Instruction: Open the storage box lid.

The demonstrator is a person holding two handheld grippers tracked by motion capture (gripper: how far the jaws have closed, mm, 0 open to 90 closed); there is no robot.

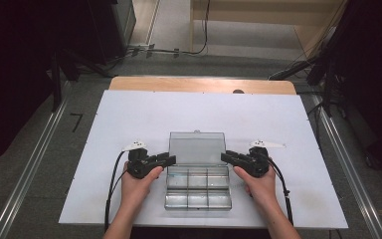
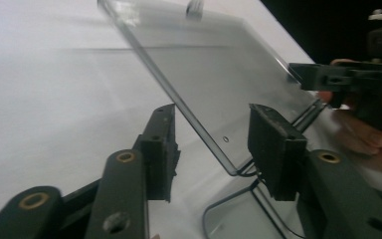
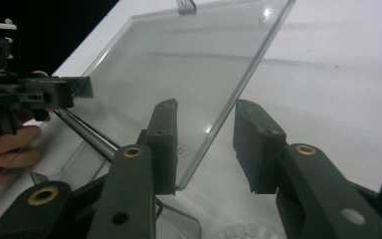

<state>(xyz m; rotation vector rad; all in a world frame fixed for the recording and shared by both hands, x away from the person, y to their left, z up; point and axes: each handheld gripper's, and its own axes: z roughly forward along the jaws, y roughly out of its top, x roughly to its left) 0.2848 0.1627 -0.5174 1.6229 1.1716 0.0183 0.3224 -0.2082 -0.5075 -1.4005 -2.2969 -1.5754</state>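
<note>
Two grippers flank a clear compartment box (image 1: 197, 191) on the white counter (image 1: 129, 114). Left gripper (image 1: 165, 160): jaws apart, straddling the raised lid's (image 2: 219, 79) left edge. Right gripper (image 1: 229, 158): jaws apart around the lid's right edge. Likely step: gripping the lid; next, both close together.

One clear compartment box (image 1: 197, 184) with one open lid (image 1: 197, 148), seemingly six compartments; two tools: left tool (image 1: 170, 159), right tool (image 1: 225, 157).
</note>
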